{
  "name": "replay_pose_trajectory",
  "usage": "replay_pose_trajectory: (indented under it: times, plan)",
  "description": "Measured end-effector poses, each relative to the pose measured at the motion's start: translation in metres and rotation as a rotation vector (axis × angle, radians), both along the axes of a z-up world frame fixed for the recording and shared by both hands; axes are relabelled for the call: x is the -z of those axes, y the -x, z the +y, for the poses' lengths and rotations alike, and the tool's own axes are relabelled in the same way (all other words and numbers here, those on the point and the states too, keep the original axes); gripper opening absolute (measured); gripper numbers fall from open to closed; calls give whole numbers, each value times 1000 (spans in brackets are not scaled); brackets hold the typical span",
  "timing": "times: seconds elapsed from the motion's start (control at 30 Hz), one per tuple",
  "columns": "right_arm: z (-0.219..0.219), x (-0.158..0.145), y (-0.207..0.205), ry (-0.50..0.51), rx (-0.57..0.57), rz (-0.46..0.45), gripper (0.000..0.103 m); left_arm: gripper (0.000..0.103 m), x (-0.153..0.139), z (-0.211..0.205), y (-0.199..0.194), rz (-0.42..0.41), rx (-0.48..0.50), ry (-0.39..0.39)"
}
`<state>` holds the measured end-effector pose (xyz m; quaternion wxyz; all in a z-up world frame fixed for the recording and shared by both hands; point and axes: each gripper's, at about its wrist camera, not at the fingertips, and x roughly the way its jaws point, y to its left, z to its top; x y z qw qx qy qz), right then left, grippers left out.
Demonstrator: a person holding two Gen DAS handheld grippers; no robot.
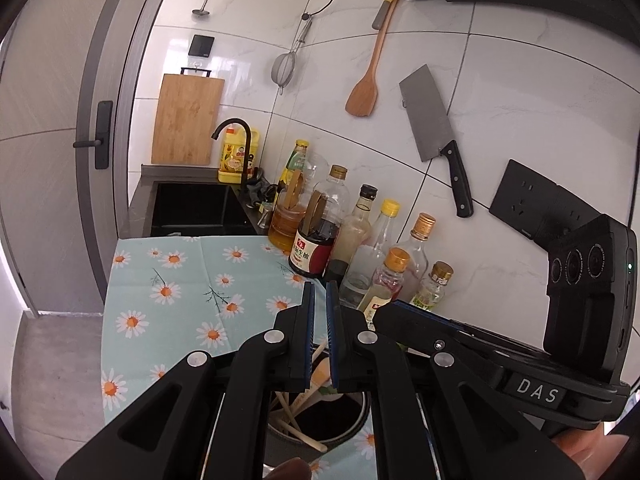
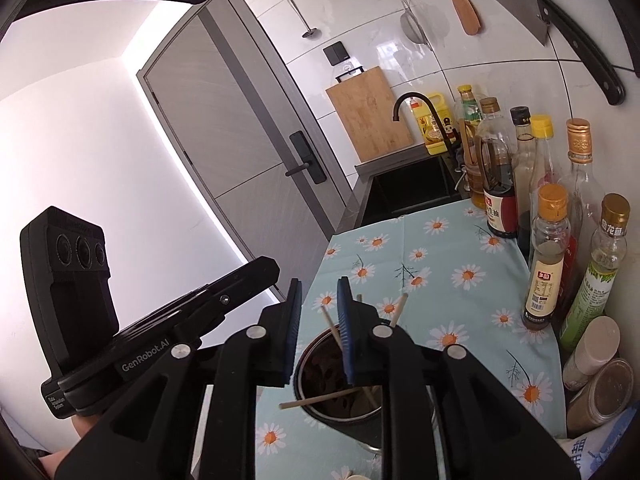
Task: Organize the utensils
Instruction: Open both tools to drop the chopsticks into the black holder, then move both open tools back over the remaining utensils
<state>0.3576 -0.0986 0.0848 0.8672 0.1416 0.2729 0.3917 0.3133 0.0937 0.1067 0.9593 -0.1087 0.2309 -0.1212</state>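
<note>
Left gripper (image 1: 320,286) is hovering nearly pressed together, empty; right gripper (image 2: 320,284) is standing slightly spread above the holder (image 2: 340,412), chopsticks (image 2: 332,326) apparently untouched.

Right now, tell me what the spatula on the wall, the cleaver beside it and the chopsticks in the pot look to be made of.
Spatula: wood, matte warm brown, faint grain; probably unvarnished.
Cleaver: blade looks like brushed grey steel, dull sheen; handle glossy black with rivets, likely plastic.
Chopsticks: pale, matte sticks, likely bamboo or light wood.
Pot: thin shiny rim suggests metal with a dark interior.
</note>
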Motion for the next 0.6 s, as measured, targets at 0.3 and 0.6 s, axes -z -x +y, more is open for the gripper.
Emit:
replay_pose_trajectory:
  times: [0.3,0.6]
  plan:
    - [-19,-3,32,3,7,15,25,6,-9,-1,42,-18,-14,-23]
    - [-37,11,59,28,4,72,32,8,2,4,84,20,-12,-33]
